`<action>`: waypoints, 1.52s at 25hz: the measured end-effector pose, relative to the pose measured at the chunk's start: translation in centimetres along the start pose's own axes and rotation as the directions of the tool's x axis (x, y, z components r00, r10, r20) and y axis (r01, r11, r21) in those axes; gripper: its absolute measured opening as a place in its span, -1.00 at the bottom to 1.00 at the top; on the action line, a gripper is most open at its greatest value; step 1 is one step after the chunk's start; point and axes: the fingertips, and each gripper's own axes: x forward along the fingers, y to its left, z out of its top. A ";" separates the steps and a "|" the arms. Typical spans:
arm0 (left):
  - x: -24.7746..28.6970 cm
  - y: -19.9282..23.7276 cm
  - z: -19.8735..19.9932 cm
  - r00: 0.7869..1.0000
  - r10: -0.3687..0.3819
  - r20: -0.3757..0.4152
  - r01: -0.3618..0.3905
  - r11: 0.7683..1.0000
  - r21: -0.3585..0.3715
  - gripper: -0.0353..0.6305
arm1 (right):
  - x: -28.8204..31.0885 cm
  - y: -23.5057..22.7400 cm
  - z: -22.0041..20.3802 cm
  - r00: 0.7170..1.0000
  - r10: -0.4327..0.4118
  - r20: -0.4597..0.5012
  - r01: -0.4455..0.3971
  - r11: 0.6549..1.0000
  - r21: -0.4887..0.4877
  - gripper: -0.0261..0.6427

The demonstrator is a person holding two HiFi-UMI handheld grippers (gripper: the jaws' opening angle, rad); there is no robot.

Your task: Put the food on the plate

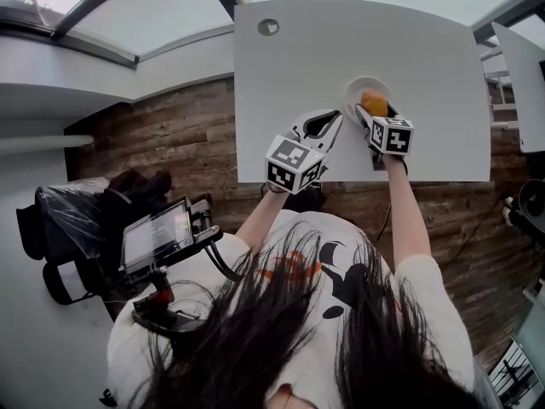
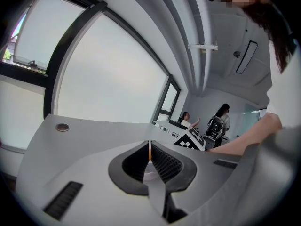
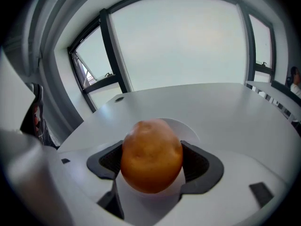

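Bright, even daylight floods through the windows [image 3: 188, 41] (fisheye edges bend and darken).

shows the food [image 3: 151, 155] as one rounded orange-brown lump, smooth-skinned with faint dimples, narrower end up. sits clamped on both sides in the right gripper [image 1: 372, 116], directly over the plate [image 1: 354, 88]; cannot tell whether touching it. finds the plate round, white, shallow, lying flat on the white table [image 1: 289, 75].
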 end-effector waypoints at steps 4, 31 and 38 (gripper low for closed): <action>0.0 0.5 0.1 1.000 0.006 -0.001 -0.006 1.000 -0.009 -0.88 | 0.5 0.3 -0.3 1.000 0.001 -0.018 -0.002 1.000 -0.021 0.20; -0.9 0.0 -0.3 1.000 0.013 -0.005 -0.013 1.000 -0.004 -0.88 | -3.2 0.1 -0.4 0.999 -0.030 0.025 0.028 0.997 0.073 0.21; -1.0 -2.4 -0.7 1.000 -0.006 -0.008 0.007 1.000 0.012 -0.88 | -9.8 2.8 2.5 0.972 0.002 0.233 -0.014 0.999 0.051 0.20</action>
